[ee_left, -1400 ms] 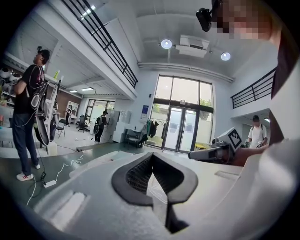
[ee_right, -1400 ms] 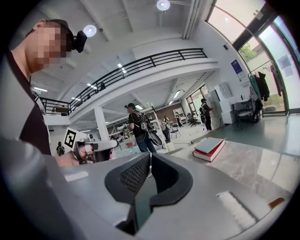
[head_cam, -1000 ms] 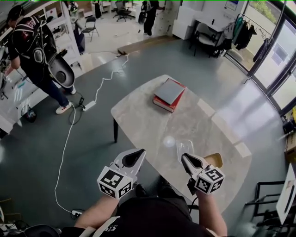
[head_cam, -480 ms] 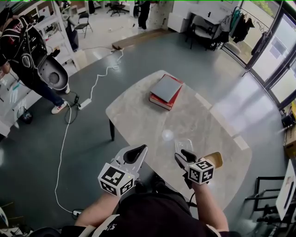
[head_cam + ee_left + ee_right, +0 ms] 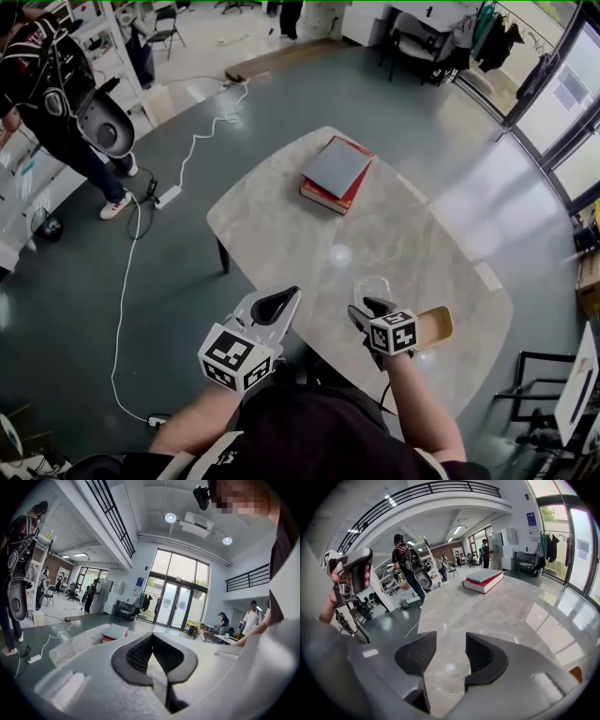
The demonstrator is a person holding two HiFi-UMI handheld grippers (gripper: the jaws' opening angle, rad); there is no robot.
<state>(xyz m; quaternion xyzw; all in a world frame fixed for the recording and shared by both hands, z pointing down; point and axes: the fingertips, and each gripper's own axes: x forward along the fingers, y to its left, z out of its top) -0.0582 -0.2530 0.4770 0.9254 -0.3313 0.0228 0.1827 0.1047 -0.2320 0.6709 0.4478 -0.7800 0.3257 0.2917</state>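
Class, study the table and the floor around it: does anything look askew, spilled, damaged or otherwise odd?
Nothing is spilled or broken. The one small oddity: the grey book sits slightly skewed on the red book at the table's far end. On the floor a white cable trails loose to a power strip.

The right gripper (image 5: 366, 309) covers part of a clear container (image 5: 372, 286) and of a tan thing (image 5: 435, 327); what either is cannot be told. The left gripper (image 5: 151, 638) hides the books' (image 5: 114, 632) lower edge.
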